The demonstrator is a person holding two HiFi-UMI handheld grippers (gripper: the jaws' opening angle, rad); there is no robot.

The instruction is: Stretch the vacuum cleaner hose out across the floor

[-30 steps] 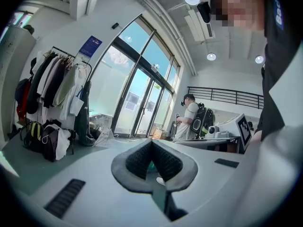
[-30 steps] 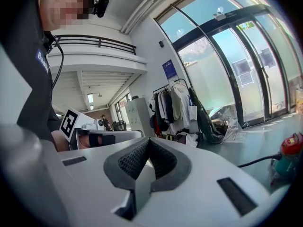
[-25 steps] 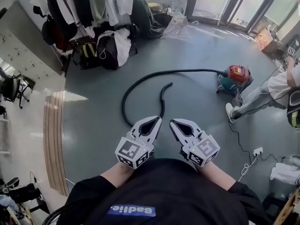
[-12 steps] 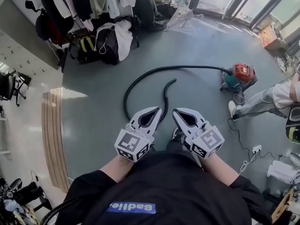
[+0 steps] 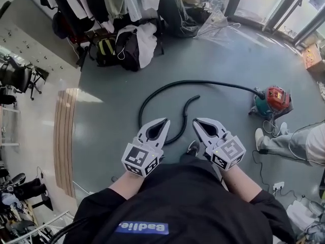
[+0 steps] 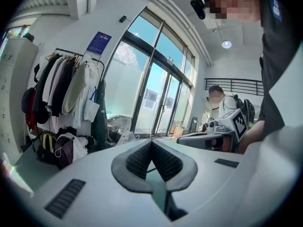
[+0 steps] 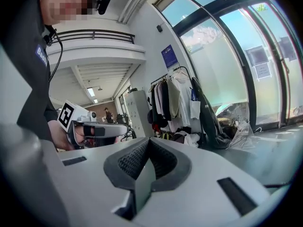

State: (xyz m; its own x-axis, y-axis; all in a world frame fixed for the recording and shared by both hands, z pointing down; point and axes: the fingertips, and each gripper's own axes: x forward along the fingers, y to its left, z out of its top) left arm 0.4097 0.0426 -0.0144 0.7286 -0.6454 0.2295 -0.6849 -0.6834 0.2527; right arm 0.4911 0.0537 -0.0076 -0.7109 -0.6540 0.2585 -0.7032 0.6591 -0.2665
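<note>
1. While held side by side, left tongs (image 5: 163,121) and right tongs (image 5: 196,121) are both closed, empty
2. Black hose (image 5: 203,81) lies curled on the floor (image 5: 106,136) just ahead, joined to the vacuum cleaner (image 5: 274,99)

Both arms are out front, left gripper (image 5: 160,122) and right gripper (image 5: 198,122) side by side, jaws closed and empty.

A black hose (image 5: 203,81) is laid on the grey floor (image 5: 111,121), joined at one end to a red and teal canister vacuum cleaner (image 5: 274,101). It is curled back in a loose hook, with the free end lying inside the curve.
</note>
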